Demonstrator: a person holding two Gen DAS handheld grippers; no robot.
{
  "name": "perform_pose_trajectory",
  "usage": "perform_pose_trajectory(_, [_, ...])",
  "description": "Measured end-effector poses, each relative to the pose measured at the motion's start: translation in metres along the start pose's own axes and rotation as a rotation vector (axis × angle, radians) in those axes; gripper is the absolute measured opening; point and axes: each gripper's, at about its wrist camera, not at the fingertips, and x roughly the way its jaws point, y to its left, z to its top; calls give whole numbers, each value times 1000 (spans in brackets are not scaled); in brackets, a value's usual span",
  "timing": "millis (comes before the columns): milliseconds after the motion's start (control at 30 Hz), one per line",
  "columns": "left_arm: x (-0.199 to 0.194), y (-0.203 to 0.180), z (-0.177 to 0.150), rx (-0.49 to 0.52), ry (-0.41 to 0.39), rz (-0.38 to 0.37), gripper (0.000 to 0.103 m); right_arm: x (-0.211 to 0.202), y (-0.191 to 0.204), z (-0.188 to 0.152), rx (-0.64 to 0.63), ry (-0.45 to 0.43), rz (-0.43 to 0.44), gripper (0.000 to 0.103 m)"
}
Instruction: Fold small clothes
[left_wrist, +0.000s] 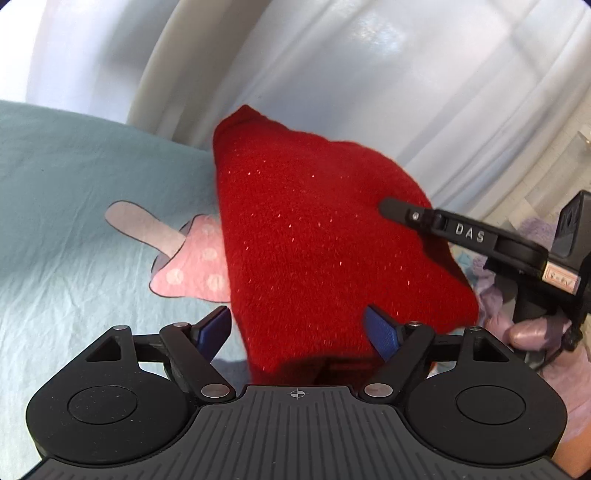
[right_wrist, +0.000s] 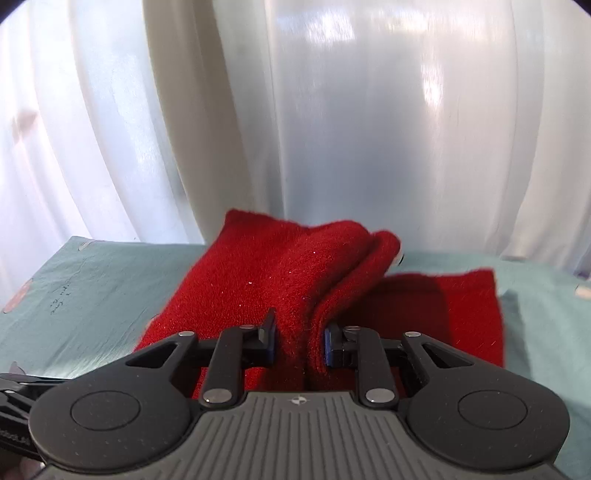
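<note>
Broadly, a pale teal sheet (right_wrist: 96, 295) covers the surface, with white curtains (right_wrist: 369, 129) hanging behind. On it lies the red knitted garment (right_wrist: 258, 288), partly flat on the sheet and partly lifted into a thick doubled fold. It looks soft, limp and light, a fuzzy knit that should grip well but sag and slide out of shape wherever unsupported, so the doubled edge or corners seem the best places to hold. The right tool (right_wrist: 299, 341) stands narrow, pinching that fold between its pads. The left tool (left_wrist: 301, 332) stands wide, the cloth between its jaws, with no pinch to be seen. Beside the garment sits a pink mushroom print (left_wrist: 188, 262).
</note>
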Motion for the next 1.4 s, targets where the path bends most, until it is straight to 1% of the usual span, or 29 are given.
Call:
perform_pose_trajectory(67, [-3,-7,-8,46,31,-4,85,-15,-3,3,14,-36,-25,21])
perform_pose_trajectory(133, [5,-13,-18,111,66,35,85,-26,-13,-1,44,-59,-51,21])
perform_pose_trajectory(167, [9,-15,-21,124,75,67,84,-28,-16,-5,54,-54,-64,21])
perform_pose_trajectory(200, [16,-16,-23,124,89,99,83,-26,-24,-10,86,-37,-76,21])
perform_pose_trajectory(233, [20,-15,-24,110,98,102,83,-26,-33,-17,119,-10,-88,21])
perform_pose_trajectory(300, [23,-11,-24,62,106,83,82,-22,-46,-30,146,32,-134,21])
perform_pose_trajectory(367, [25,-10,-23,42,111,58,82,-21,-51,-40,121,53,-191,21])
perform_pose_trajectory(400, [26,-11,-23,45,111,59,82,-20,-54,-44,109,56,-207,21])
perform_pose_trajectory(467, [27,-16,-23,70,112,72,82,-19,-53,-48,88,55,-220,21])
perform_pose_trajectory(533, [26,-18,-24,85,109,77,82,-15,-45,-46,42,41,-251,21])
perform_pose_trajectory(600, [25,-15,-24,74,116,72,82,-9,-44,-47,26,46,-260,21])
perform_pose_trajectory(700, [22,-9,-24,41,126,49,83,-4,-47,-57,-48,89,-297,23])
perform_pose_trajectory(767, [15,-7,-24,41,120,49,84,-11,-47,-54,-33,89,-295,26])
perform_pose_trajectory(800, [10,-5,-24,43,116,50,84,-15,-47,-50,-11,88,-292,32])
perform_pose_trajectory(867, [2,-1,-24,39,109,51,84,-27,-49,-43,33,76,-292,38])
perform_pose_trajectory(933, [-6,2,-23,31,97,57,84,-36,-45,-37,38,40,-304,38])
perform_pose_trajectory(1000, [-14,5,-20,22,73,78,84,-42,-34,-31,12,-4,-309,38])
perform_pose_trajectory(1067, [-20,7,-17,7,46,83,85,-44,-18,-27,-11,-32,-263,38])
perform_pose_trajectory(1133, [-22,9,-12,-10,26,89,86,-39,3,-25,-43,-26,-160,33])
perform_pose_trajectory(1167, [-23,9,-9,-18,19,94,86,-35,14,-25,-62,-17,-106,26])
perform_pose_trajectory(1200, [-23,10,-8,-23,13,98,86,-30,26,-26,-86,-9,-61,23])
perform_pose_trajectory(1233, [-23,10,-6,-29,8,99,86,-26,37,-27,-112,-12,-35,21])
perform_pose_trajectory(1300, [-23,10,-5,-32,3,99,86,-21,54,-30,-179,-28,-8,21])
perform_pose_trajectory(1333, [-23,10,-4,-30,3,98,86,-16,59,-32,-206,-25,-22,21])
perform_pose_trajectory(1400, [-23,10,-5,-23,3,96,86,-7,55,-37,-215,-13,-64,21])
